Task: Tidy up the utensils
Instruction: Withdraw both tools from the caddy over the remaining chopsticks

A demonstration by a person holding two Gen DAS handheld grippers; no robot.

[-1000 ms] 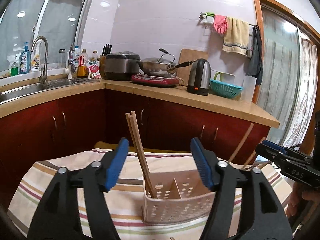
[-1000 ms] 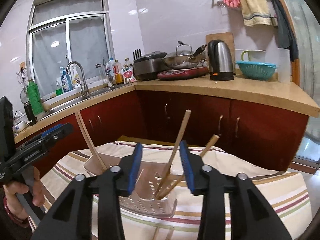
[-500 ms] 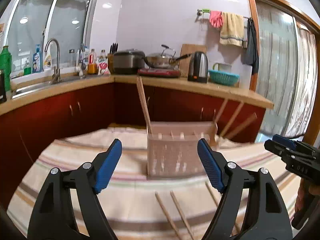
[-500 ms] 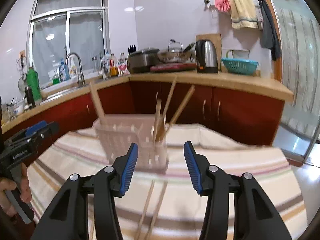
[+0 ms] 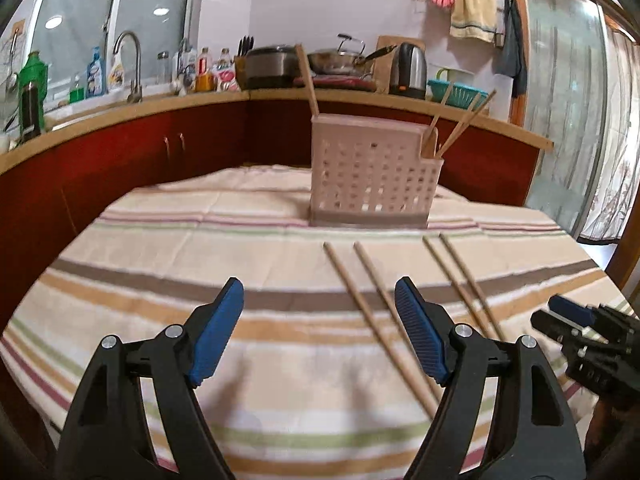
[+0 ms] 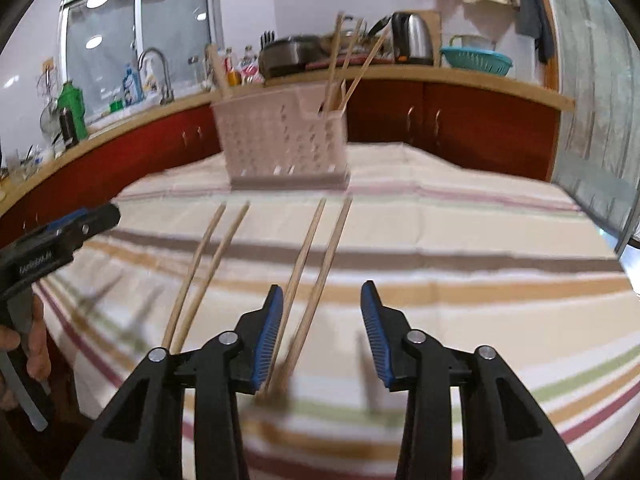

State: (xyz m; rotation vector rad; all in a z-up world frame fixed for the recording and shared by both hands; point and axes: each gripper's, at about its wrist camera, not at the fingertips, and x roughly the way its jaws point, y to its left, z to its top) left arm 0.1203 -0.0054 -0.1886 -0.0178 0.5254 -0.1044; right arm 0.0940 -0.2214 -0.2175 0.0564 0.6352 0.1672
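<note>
Striped tablecloth closer now: both grippers have dropped toward the loose chopsticks; left gripper wide and empty, right gripper narrowing around a pair.

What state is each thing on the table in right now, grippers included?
Utensil basket: upright, chopsticks standing inside.
Left pair of chopsticks: flat on tablecloth.
Right pair of chopsticks: flat, between right gripper's jaws.
Left gripper: open, empty.
Right gripper: closing, not gripping.

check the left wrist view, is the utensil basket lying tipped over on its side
No, the utensil basket stands upright on the striped tablecloth, with chopsticks sticking up out of it.
</note>
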